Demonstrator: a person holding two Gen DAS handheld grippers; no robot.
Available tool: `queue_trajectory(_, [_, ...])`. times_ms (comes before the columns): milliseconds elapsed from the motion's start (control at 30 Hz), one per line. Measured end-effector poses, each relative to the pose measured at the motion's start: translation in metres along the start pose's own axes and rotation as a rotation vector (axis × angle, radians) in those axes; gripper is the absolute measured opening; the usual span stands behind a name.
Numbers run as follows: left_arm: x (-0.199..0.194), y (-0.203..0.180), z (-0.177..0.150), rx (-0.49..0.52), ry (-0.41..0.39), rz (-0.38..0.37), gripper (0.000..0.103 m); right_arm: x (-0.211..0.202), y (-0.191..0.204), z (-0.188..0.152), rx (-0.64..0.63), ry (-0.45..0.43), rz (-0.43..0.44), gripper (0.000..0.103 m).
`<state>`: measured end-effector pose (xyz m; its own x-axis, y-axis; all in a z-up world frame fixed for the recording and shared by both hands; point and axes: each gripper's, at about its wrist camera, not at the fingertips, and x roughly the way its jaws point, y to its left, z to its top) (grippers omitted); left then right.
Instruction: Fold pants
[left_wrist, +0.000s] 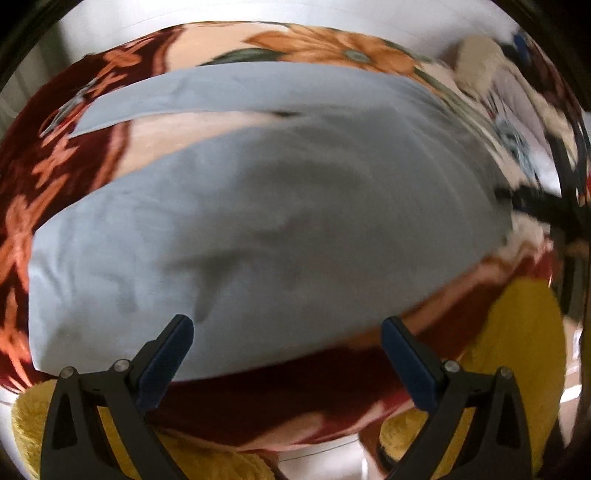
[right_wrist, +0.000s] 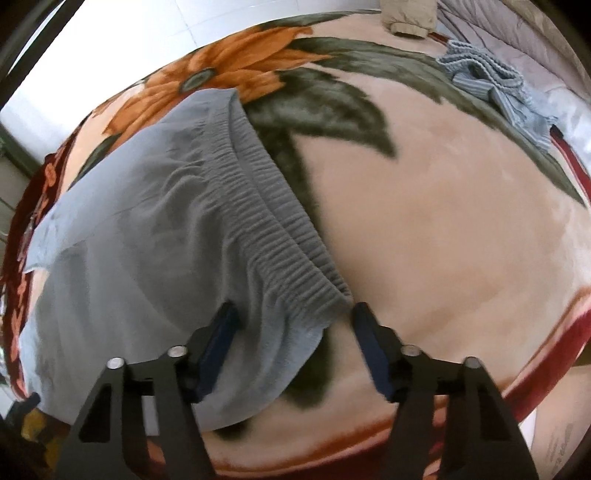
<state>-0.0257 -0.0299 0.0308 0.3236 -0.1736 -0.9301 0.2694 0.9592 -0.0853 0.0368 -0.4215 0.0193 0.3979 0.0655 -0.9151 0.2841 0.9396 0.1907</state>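
Observation:
Light grey-blue pants (left_wrist: 258, 221) lie spread on a floral blanket (left_wrist: 55, 177), the two legs apart at the far left. My left gripper (left_wrist: 286, 328) is open and empty, just above the near edge of a leg. In the right wrist view the pants (right_wrist: 147, 229) show their ribbed elastic waistband (right_wrist: 273, 221). My right gripper (right_wrist: 293, 314) is open, its jaws on either side of the near waistband corner, with nothing clamped.
The blanket (right_wrist: 443, 203) covers a bed. A crumpled blue knit garment (right_wrist: 491, 85) and a beige folded item (right_wrist: 410, 18) lie at the far right. A yellow fluffy mat (left_wrist: 517, 350) lies beside the bed. White floor (right_wrist: 110, 55) lies beyond the bed.

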Motion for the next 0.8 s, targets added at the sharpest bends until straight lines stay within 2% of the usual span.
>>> queue_trajectory(67, [0.005, -0.013, -0.006, 0.057, 0.012, 0.015, 0.103, -0.001, 0.0, 0.001, 0.005, -0.001, 0.013, 0.043])
queue_trajectory(167, [0.015, -0.027, -0.013, 0.135, 0.001, 0.08, 0.103, -0.007, -0.002, 0.002, 0.019, -0.018, 0.041, 0.029])
queue_trajectory(233, [0.021, -0.033, -0.013, 0.171, -0.03, 0.165, 0.101, -0.012, -0.005, 0.001, 0.044, -0.032, 0.072, 0.025])
queue_trajectory(267, [0.023, -0.033, -0.012, 0.176, -0.043, 0.184, 0.1, -0.015, -0.007, 0.001, 0.053, -0.041, 0.08, 0.024])
queue_trajectory(333, [0.025, -0.031, -0.011, 0.17, -0.067, 0.191, 0.1, -0.02, -0.008, 0.002, 0.063, -0.056, 0.091, 0.023])
queue_trajectory(400, [0.024, -0.029, -0.01, 0.154, -0.086, 0.17, 0.093, -0.027, -0.009, 0.002, 0.065, -0.072, 0.1, 0.022])
queue_trajectory(433, [0.022, -0.029, -0.01, 0.151, -0.097, 0.152, 0.08, -0.029, -0.008, 0.002, 0.064, -0.078, 0.101, 0.022])
queue_trajectory(467, [0.019, -0.029, -0.01, 0.152, -0.112, 0.134, 0.06, -0.032, -0.007, 0.002, 0.062, -0.086, 0.102, 0.022])
queue_trajectory(500, [0.015, -0.03, -0.009, 0.153, -0.123, 0.127, 0.047, -0.036, -0.007, 0.002, 0.061, -0.095, 0.101, 0.022])
queue_trajectory(533, [0.011, -0.028, -0.007, 0.149, -0.128, 0.119, 0.02, -0.041, -0.007, 0.001, 0.059, -0.105, 0.101, 0.022])
queue_trajectory(567, [0.007, -0.024, -0.005, 0.13, -0.125, 0.09, 0.015, -0.043, -0.006, 0.001, 0.058, -0.11, 0.101, 0.021])
queue_trajectory(667, [-0.005, -0.013, -0.002, 0.053, -0.116, -0.009, 0.009, -0.055, -0.007, -0.002, 0.05, -0.128, 0.103, 0.02])
queue_trajectory(800, [-0.021, -0.016, -0.007, 0.078, -0.105, -0.077, 0.007, -0.072, -0.016, -0.009, 0.049, -0.156, 0.085, 0.018])
